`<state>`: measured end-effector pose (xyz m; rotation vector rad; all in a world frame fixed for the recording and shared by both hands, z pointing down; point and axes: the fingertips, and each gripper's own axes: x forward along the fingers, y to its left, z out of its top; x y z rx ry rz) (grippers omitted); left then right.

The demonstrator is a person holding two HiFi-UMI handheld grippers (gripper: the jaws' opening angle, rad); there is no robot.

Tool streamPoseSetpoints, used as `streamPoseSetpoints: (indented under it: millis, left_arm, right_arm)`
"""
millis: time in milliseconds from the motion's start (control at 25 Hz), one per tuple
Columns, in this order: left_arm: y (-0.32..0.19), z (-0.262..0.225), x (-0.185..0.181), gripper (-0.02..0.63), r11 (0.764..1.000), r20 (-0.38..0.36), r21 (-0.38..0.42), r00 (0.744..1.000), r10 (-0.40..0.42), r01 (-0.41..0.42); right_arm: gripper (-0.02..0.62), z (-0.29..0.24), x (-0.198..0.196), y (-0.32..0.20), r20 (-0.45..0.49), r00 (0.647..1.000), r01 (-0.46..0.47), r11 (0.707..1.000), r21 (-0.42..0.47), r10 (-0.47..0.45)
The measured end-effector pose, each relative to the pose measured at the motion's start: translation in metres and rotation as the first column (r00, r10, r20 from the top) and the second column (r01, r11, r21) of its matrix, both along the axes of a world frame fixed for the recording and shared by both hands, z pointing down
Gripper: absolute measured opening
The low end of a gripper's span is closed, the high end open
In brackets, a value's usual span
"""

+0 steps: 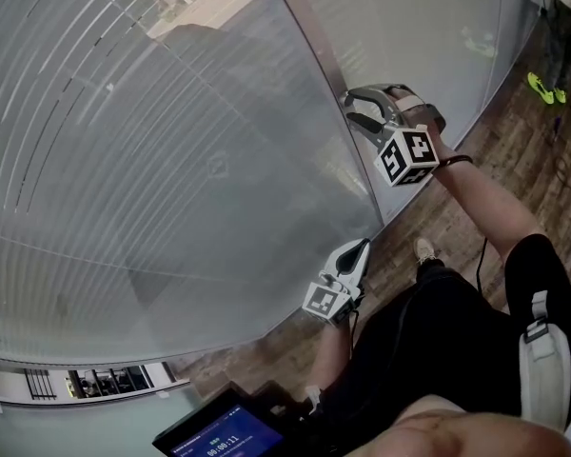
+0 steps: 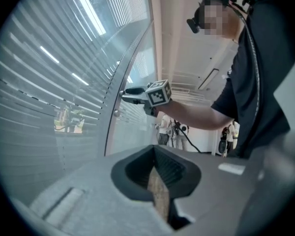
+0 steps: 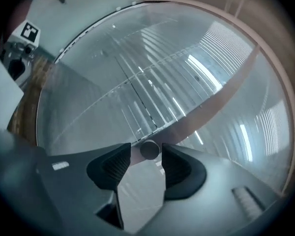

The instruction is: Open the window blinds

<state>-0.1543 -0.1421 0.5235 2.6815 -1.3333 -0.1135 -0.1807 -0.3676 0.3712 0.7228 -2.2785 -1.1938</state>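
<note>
Blinds (image 1: 124,160) stand beside a wooden plank floor (image 1: 523,122).

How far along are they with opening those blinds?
Done: the grey horizontal slats look partly tilted, some outdoors showing through. In hand: the right tool straddles the small round metal knob without pressing it. The left tool is shut, idle. Left: likely turning the knob.

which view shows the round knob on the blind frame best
Right gripper view: the small round grey knob sits end-on between the right gripper's parted tongs. Head view: that gripper hides it. Left gripper view: too distant to tell.
</note>
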Motion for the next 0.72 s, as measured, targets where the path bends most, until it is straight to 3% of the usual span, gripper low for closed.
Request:
streamPoseSetpoints:
  millis: [160, 280, 720]
  left_arm:
    - [0.0001, 0.0004, -0.0001, 0.002, 1.0, -0.007, -0.005, 1.0, -0.002, 0.002]
    - [0.0007, 0.0007, -0.0014, 0.002, 1.0, -0.009, -0.009, 1.0, -0.007, 0.006]
    - [0.001, 0.003, -0.0099, 0.002, 1.0, -0.009, -0.01, 1.0, -0.021, 0.021]
  right_arm:
    - [0.19, 0.0053, -0.0052, -0.0001, -0.132, 0.991, 0.01, 0.988, 0.156, 0.011]
    - [0.19, 0.0051, -0.007, -0.0004, -0.177, 0.984, 0.014, 0.972, 0.233, 0.029]
    - [0.173, 0.0076, -0.0115, -0.0054, -0.226, 0.973, 0.018, 0.958, 0.286, 0.049]
